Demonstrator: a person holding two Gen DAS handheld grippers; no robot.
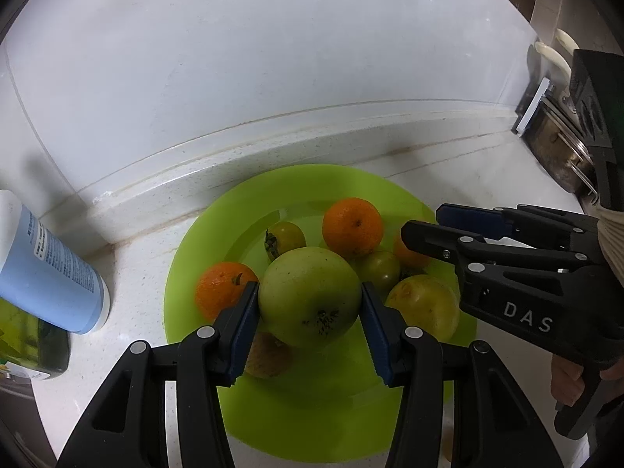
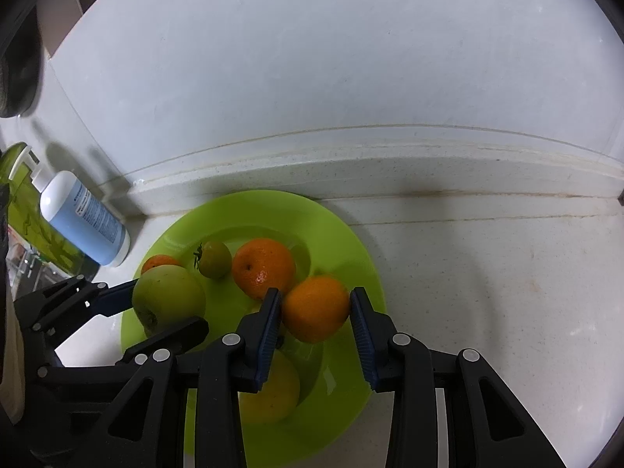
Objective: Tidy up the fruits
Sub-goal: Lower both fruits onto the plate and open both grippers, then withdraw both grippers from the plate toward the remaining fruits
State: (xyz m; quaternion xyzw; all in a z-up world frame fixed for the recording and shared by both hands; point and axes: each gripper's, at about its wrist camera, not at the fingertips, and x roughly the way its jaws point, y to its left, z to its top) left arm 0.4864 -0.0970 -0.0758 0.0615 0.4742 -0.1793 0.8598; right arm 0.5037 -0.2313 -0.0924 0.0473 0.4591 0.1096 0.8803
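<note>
A green apple (image 1: 310,296) is gripped by the left tool (image 1: 310,304) above the green plate (image 1: 312,429). A mandarin (image 2: 316,309) is clamped in the right tool (image 2: 315,312).

The right hand-held gripper (image 2: 315,310) clamps a mandarin (image 2: 315,309) over the lime-green plate (image 2: 351,257) on the counter (image 2: 487,273). At nine o'clock, the left hand-held gripper (image 2: 165,306) clamps a green apple (image 2: 168,297). A blue bottle (image 2: 85,220) leans at ten o'clock.
</note>
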